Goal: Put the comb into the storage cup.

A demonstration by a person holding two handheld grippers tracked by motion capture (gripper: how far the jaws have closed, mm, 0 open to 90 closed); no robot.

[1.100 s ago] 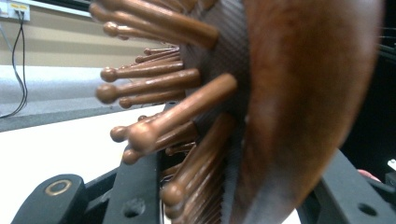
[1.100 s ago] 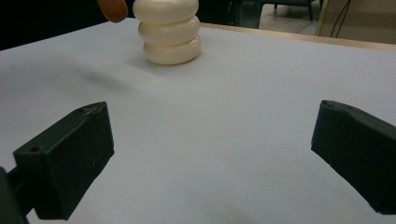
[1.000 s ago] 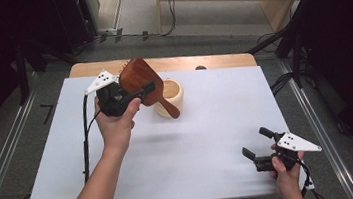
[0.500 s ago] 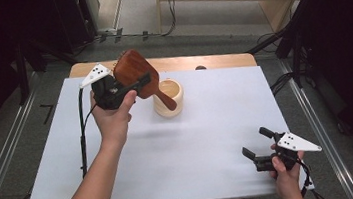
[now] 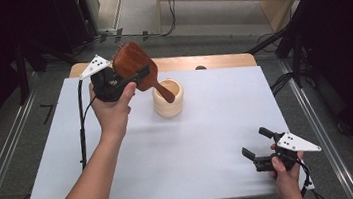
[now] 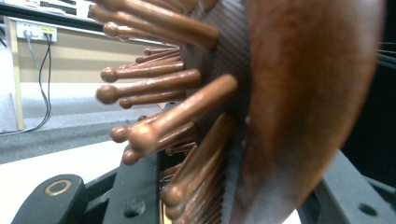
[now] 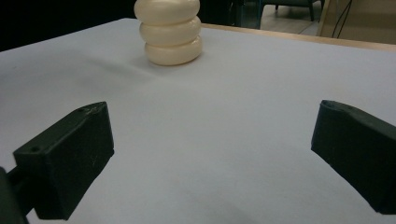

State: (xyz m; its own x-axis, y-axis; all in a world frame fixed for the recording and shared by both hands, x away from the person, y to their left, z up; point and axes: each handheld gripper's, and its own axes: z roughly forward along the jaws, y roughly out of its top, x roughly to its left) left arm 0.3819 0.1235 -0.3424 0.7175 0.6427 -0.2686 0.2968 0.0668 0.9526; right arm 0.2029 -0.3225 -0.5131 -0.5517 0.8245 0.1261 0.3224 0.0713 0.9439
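Left gripper (image 5: 134, 79) clamps a reddish-brown wooden paddle hairbrush (image 5: 135, 66) aloft, its handle tip over the cream ribbed ceramic cup (image 5: 168, 98); right gripper (image 5: 259, 143), jaws spread, rests near the white table's (image 5: 210, 146) front edge.

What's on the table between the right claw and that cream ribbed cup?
Nothing: the right gripper view shows bare white table cover from the open right claw up to the cream cup.

Hairbrush (image 5: 135, 68) in left tongs (image 5: 134, 79) above table's (image 5: 70, 157) far left, cup (image 5: 168, 98) just right, right tongs (image 5: 256, 143) near front right corner.
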